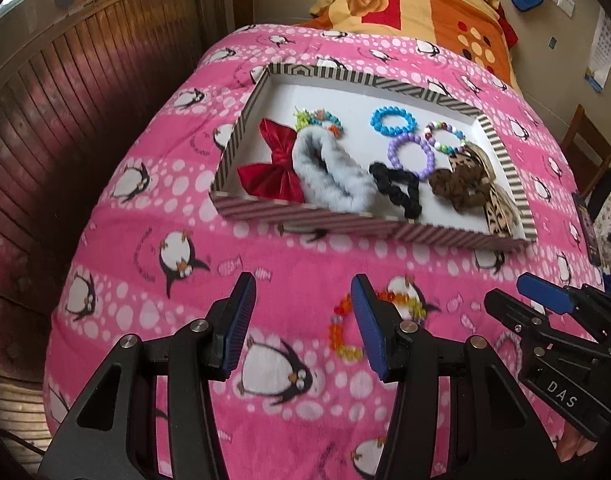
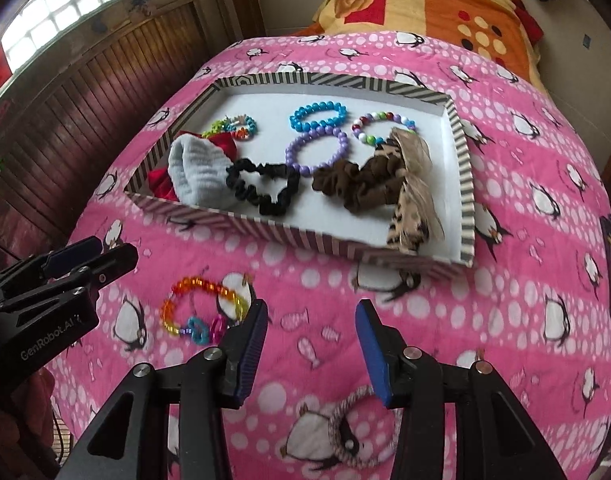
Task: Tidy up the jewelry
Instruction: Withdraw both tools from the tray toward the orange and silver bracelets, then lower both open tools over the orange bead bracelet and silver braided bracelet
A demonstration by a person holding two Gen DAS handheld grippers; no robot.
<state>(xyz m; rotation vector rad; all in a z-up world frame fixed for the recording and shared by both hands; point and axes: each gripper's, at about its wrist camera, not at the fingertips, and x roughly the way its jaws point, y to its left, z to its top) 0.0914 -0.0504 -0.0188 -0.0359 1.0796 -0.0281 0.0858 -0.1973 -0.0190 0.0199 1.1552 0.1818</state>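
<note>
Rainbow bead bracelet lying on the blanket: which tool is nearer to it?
Left. The left tool has one finger overlapping the rainbow bead bracelet in its own view. The right tool sits just beside it, bracelet outside its fingers.

1. This is a bedroom in a home: a bed covered by a pink penguin blanket [image 1: 265, 280] fills the middle of both views.
2. Beyond the blanket's far end lies folded orange and red bedding [image 1: 417, 4] printed with a rose.
3. Left of the blanket stands dark wooden panelling [image 1: 65, 120] under a bright window [image 2: 77, 12].
4. Right of the blanket, a wooden chair [image 1: 589, 152] stands by a plain wall.
</note>
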